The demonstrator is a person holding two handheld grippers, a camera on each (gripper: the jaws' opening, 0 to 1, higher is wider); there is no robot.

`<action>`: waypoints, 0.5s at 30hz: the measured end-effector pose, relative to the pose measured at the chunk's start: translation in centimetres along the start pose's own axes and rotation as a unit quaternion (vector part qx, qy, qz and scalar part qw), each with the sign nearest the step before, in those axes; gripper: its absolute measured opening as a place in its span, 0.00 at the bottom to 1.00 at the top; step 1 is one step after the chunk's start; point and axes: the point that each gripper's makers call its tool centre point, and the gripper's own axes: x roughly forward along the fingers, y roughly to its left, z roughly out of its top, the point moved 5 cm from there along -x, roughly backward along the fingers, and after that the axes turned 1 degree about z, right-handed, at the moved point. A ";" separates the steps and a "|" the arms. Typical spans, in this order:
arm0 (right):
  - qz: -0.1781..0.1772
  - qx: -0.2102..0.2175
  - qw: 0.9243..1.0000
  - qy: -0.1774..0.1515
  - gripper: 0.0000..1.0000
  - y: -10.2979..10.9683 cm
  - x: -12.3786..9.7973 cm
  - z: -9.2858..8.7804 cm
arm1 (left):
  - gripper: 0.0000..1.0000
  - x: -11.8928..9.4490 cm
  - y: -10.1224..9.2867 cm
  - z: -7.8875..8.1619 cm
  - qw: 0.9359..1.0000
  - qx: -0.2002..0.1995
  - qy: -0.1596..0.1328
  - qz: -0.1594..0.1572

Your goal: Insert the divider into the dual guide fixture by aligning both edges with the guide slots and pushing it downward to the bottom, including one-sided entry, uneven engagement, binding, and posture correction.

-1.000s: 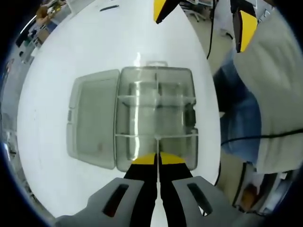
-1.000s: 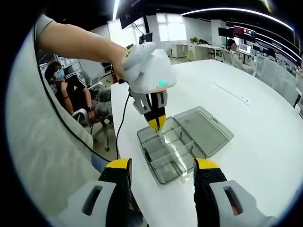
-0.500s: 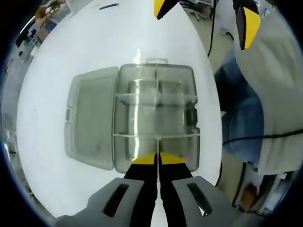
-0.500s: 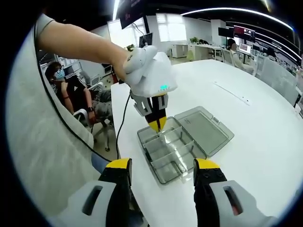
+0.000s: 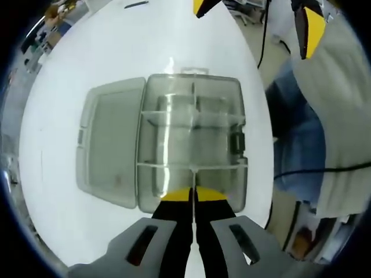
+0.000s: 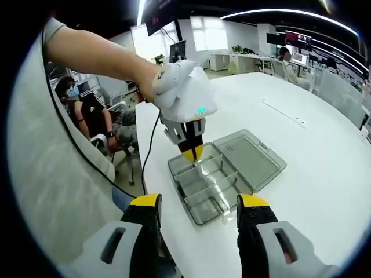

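1. In the left gripper view, the left gripper (image 5: pixel 193 193) has its yellow-tipped jaws pressed together on the top edge of a thin clear divider (image 5: pixel 192 168), which stands in the near end of the clear compartment box (image 5: pixel 191 142); the box sits on the white surface (image 5: pixel 145 40) with its lid (image 5: pixel 107 142) folded flat to one side. How far the divider has sunk cannot be told from here.
2. To do this step well, the left gripper should push straight down with the divider upright, so that both ends ride their slots evenly. If one end leads, the hand should ease off, level the divider, then press again instead of forcing it.
3. In the right gripper view, the right gripper (image 6: pixel 199 204) hangs above the surface with its jaws wide apart and nothing between them, well apart from the box. The left gripper stands nearly vertical over the box's near compartments, a good posture for the push.
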 end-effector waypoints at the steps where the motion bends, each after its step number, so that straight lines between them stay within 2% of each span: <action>1: 0.000 0.001 1.000 -0.001 0.49 0.0 0.0 0.0 | 0.00 0.0 0.0 0.0 1.000 -0.001 0.000 0.000; 15: -0.001 -0.002 1.000 0.000 0.49 -0.3 0.0 0.2 | 0.00 0.4 0.0 -0.1 1.000 -0.007 0.003 0.002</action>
